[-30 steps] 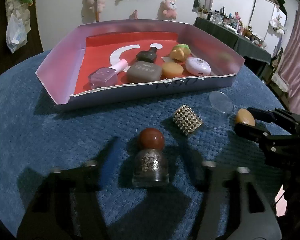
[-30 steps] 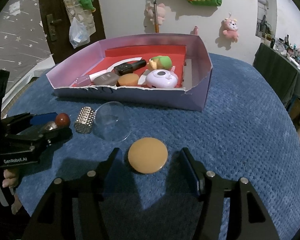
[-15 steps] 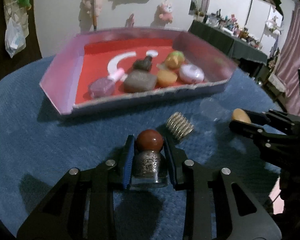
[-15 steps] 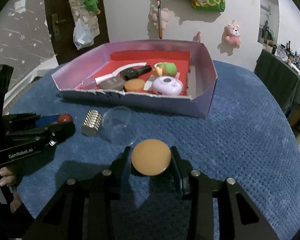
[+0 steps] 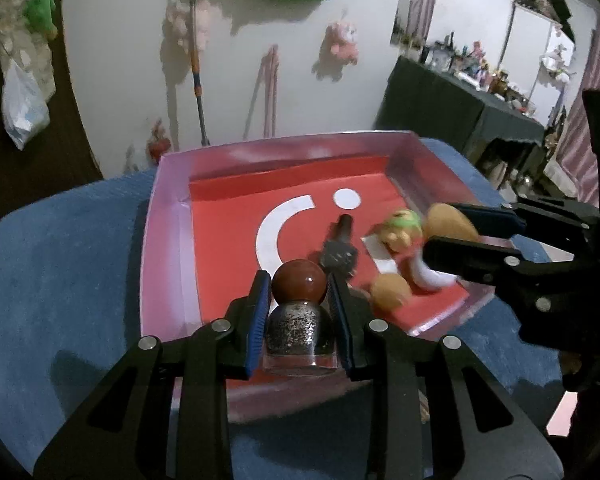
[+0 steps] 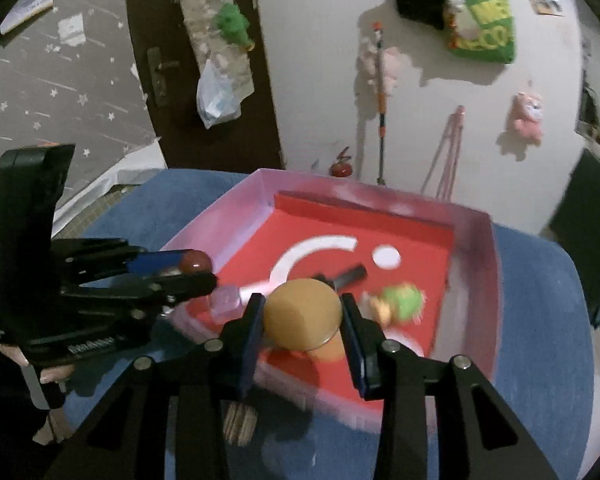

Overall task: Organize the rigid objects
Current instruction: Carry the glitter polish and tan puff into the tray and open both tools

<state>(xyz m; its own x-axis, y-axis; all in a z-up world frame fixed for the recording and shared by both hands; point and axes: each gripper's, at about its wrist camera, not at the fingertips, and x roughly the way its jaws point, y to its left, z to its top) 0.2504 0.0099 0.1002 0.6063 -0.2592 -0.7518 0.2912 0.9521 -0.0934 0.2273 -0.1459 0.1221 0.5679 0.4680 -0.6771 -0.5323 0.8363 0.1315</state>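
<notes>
Blue textured cloth (image 5: 60,280) covers the table, lower half of both views; white wall with hung plush toys behind.

Nearest, bottom centre of the left wrist view: left gripper (image 5: 300,312), jaws clamped on a glitter bottle with a round brown cap (image 5: 299,308), held upright in the air above the near wall of the pink box (image 5: 162,256). Bottom centre of the right wrist view: right gripper (image 6: 302,320), jaws closed on the orange disc (image 6: 302,314), also lifted, over the box's near edge.

Progress, as I judge it: both pieces picked and carried, neither released yet. Already lying in the box on its red floor: a dark bottle (image 5: 340,250), a green-capped figure (image 5: 402,232), a second orange puck (image 5: 390,292), a white rounded item partly hidden behind the right gripper, a pale pink bottle (image 6: 226,302). Left outside on the cloth: a studded cylinder (image 6: 240,424), blurred, at the lower edge of the right wrist view. Whether other pieces remain outside, cannot tell.

In the way: the near right half of the box is crowded, and the two grippers sit close together. Free floor shows toward the white arc, centre and left of the box.

Far: dark door at upper left, cluttered dark table at upper right.
</notes>
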